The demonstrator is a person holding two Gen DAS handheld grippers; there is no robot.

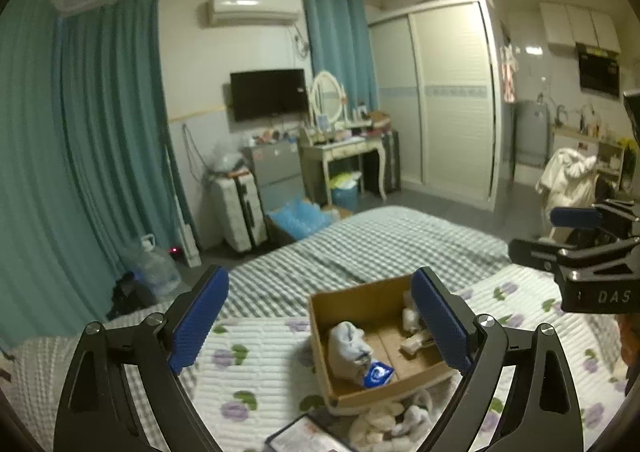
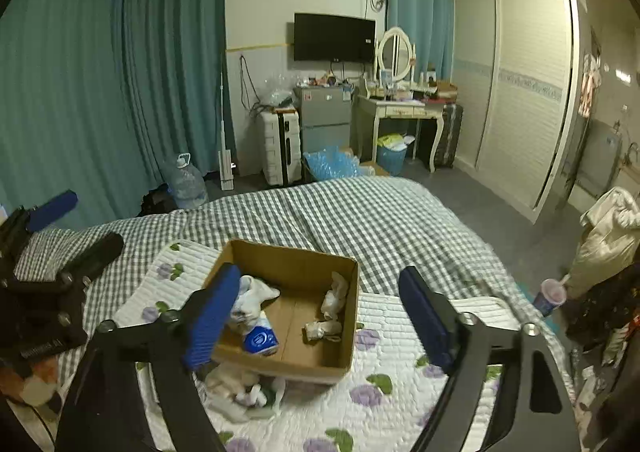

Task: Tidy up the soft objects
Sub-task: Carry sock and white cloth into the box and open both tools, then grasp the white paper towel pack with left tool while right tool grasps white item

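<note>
Each claw is matte black — ribbed blue pads, silver screws, white "DAS" lettering on one body.

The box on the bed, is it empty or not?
Not empty. The box is open-topped and holds socks and a blue pack; bare floor still shows.

left tongs agape, right tongs agape

One cardboard box, one tissue pack, two suitcases, one water jug, two claws.
</note>
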